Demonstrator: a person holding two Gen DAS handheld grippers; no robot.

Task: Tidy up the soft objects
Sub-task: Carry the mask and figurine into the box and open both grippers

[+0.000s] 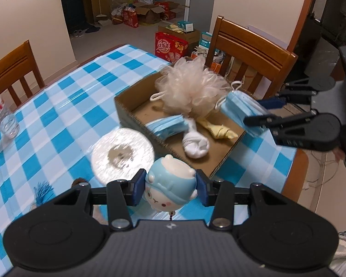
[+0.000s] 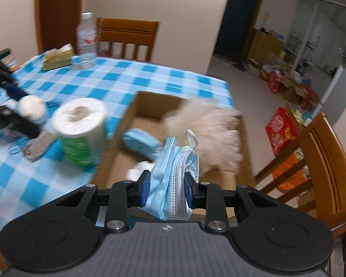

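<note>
My left gripper [image 1: 170, 188] is shut on a soft blue-and-white doll head toy [image 1: 170, 184], held above the checkered table near the cardboard box [image 1: 136, 106]. My right gripper [image 2: 166, 188] is shut on a stack of blue face masks [image 2: 173, 175], held over the box's right side; it also shows in the left wrist view [image 1: 257, 113] with the masks [image 1: 240, 106]. Inside the box lie a beige bath pouf [image 1: 191, 85], another blue mask stack [image 1: 168, 127], a white sock [image 1: 195, 144] and a yellow cloth [image 1: 219, 130].
A toilet paper roll [image 1: 123, 153] stands left of the box. A water bottle [image 2: 87, 39], a glass [image 1: 9, 127] and a tissue pack [image 2: 57, 57] sit at the table's far side. Wooden chairs [image 1: 246, 48] stand around. Small blue items [image 2: 18, 145] lie near the roll.
</note>
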